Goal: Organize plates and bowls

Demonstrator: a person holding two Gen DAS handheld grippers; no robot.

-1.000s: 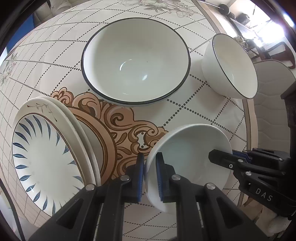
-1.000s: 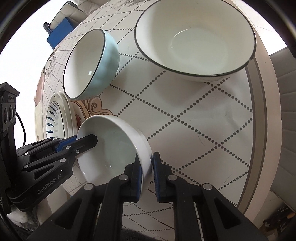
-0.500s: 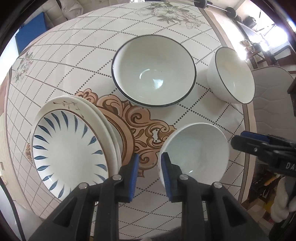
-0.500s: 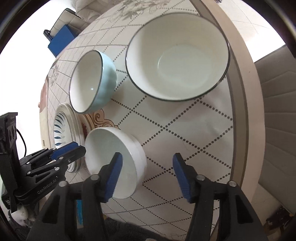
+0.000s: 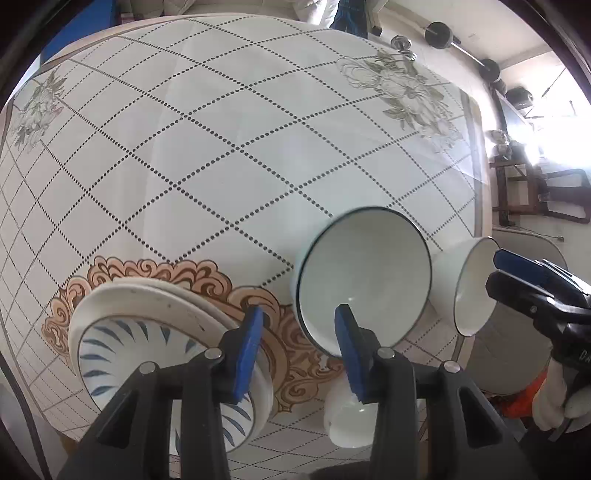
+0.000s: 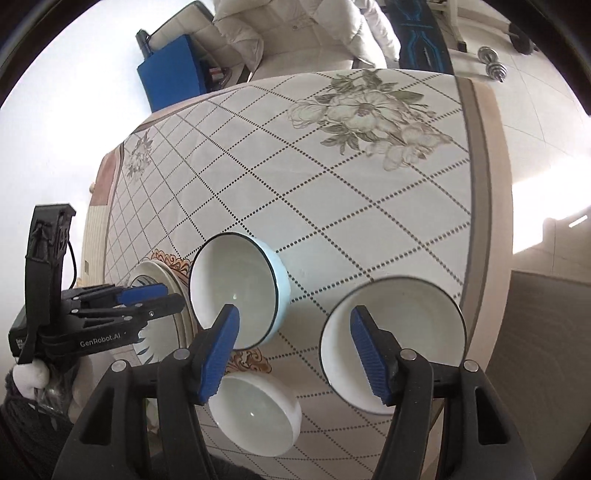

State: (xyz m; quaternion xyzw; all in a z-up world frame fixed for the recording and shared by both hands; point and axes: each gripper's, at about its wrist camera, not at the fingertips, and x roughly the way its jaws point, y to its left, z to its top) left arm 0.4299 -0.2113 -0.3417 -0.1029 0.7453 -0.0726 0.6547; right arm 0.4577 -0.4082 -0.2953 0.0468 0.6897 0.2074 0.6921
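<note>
Left gripper wide apart, grasping nothing — right gripper the same. Below them on the desk — small white bowl, plates.

Place: home – dining table with floral cloth | white sofa | dumbbells on floor
</note>
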